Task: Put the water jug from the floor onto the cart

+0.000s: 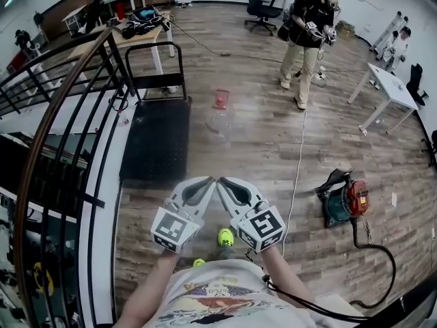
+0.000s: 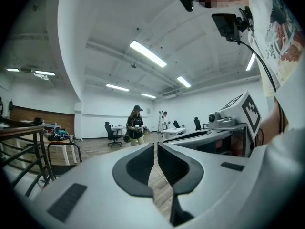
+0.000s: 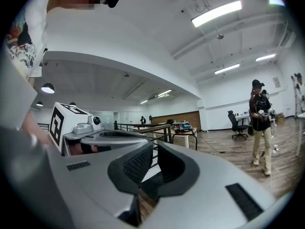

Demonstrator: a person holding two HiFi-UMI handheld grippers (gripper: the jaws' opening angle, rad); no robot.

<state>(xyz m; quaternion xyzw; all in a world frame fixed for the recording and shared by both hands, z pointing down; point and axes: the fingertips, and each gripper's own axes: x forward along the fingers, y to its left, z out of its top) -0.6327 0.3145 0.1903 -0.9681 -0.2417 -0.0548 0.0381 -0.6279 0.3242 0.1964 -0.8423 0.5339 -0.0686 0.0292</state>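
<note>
Currently the left gripper [image 1: 207,183] and right gripper [image 1: 224,183] are held closed, empty, near the cart [image 1: 156,142]. The jug [image 1: 220,113], just beside the cart, could be knocked away if nudged by closed jaws.

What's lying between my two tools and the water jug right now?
Nothing. The head view shows only bare wood floor between the left tool, the right tool and the water jug; the cart sits left of that stretch.
</note>
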